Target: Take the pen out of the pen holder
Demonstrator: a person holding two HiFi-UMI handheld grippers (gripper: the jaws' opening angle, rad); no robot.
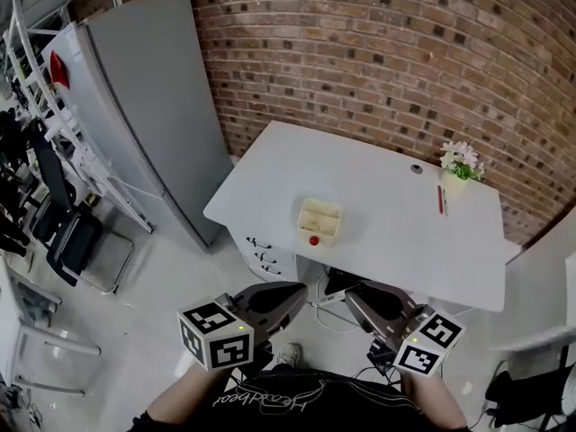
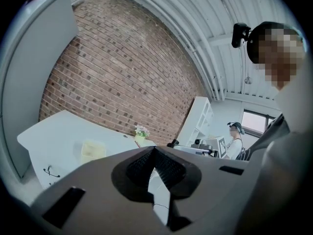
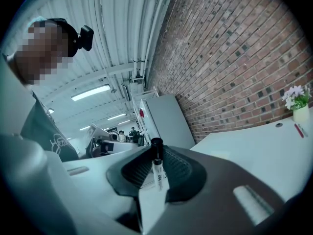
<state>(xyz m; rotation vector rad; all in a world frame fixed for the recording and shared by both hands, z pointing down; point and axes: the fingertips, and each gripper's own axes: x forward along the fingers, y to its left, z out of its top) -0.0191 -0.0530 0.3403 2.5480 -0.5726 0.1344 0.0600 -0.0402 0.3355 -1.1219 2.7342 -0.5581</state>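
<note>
— Where's the pen now?

— Clamped in the right gripper (image 3: 156, 151). It's a slim, white-barrelled, black-capped pen (image 3: 158, 173), upright between the jaws. The pen holder (image 1: 319, 219) sits on the table (image 1: 396, 241), ahead of both grippers and well apart.

— And the left gripper (image 2: 154, 151)?

— Tips together, nothing in them.

— Will the pen stay put?

— Light, stiff, smooth plastic, I'd guess, so it could swivel. Mid-barrel is the safest hold.

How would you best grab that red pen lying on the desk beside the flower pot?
Probably mid-barrel, from straight above, jaws across its width. The red pen lies flat on the desk, thin and long, so only its sides offer purchase; the flower pot crowds its far end.
</note>
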